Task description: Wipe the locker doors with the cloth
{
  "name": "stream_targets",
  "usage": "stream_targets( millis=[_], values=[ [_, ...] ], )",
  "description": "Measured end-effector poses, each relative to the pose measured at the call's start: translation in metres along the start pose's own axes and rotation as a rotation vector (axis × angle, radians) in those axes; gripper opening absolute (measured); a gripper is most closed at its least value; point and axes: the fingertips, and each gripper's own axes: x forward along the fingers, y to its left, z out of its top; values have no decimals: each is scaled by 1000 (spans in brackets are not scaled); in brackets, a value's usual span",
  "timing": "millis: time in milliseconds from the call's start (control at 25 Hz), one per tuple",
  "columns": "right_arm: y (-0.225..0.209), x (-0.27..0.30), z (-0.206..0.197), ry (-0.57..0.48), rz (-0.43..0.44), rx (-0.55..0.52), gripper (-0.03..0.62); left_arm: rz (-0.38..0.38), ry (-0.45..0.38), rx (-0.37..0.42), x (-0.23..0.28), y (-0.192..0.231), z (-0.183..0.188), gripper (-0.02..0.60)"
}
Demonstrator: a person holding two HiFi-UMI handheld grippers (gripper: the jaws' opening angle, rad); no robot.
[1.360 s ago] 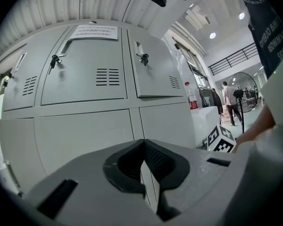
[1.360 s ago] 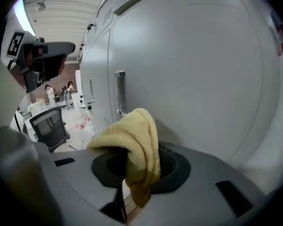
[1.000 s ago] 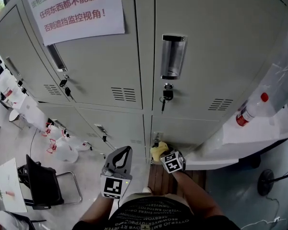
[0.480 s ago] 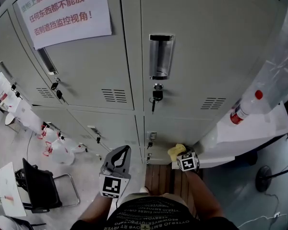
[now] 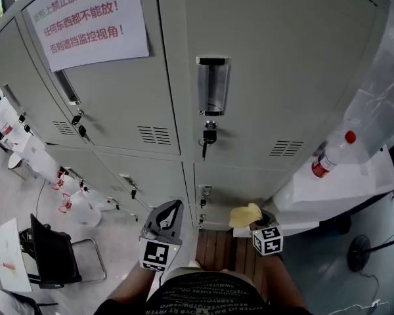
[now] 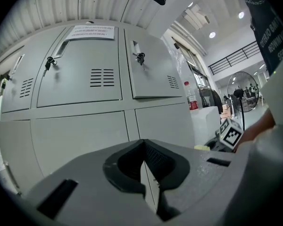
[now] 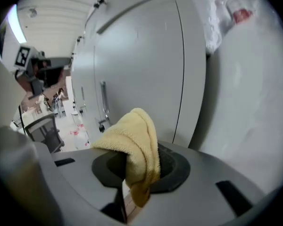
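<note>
Two tools are in view from the head camera, both held low in front of the bottom row of lockers. My right tool (image 5: 259,225) is clamped on the yellow cloth (image 5: 245,215). In the right gripper view the cloth (image 7: 137,145) is pinched between the jaws of the right tool (image 7: 132,173), with one fold bunched above them and a tail hanging below. It sits at the foot of the lower right locker door (image 5: 240,179), near that door's right edge and just beside the white bench (image 5: 345,186). I cannot tell whether the cloth actually touches the door.

My left tool (image 5: 173,209) is off to the left, well apart from the cloth and pointing up at the seam between the two lower doors. In the left gripper view the jaws of the left tool (image 6: 144,166) are together with nothing between them.

Higher up, the upper right door (image 5: 282,71) has a recessed handle (image 5: 213,87) with a key (image 5: 208,137) hanging in the lock under it. A paper notice (image 5: 88,20) with red characters is stuck on the upper left door. A bottle with a red cap (image 5: 329,155) stands on the bench beneath clear plastic sheeting. A dark chair (image 5: 52,251) stands on the floor at lower left.
</note>
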Motion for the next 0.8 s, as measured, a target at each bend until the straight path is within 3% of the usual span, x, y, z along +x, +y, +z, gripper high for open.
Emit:
stream_targets(
  millis=[160,280,800],
  values=[
    [11,-59,65,-164,16,-30,80,27,-2,-12,-2,3,3,5],
    [23,-77,93,-231,41,-67,80,46,2,-14,-7,2,3,5],
    [75,-55,138,-307,214,-169,80,205,52,-6,-43,22,-12,5]
  ],
)
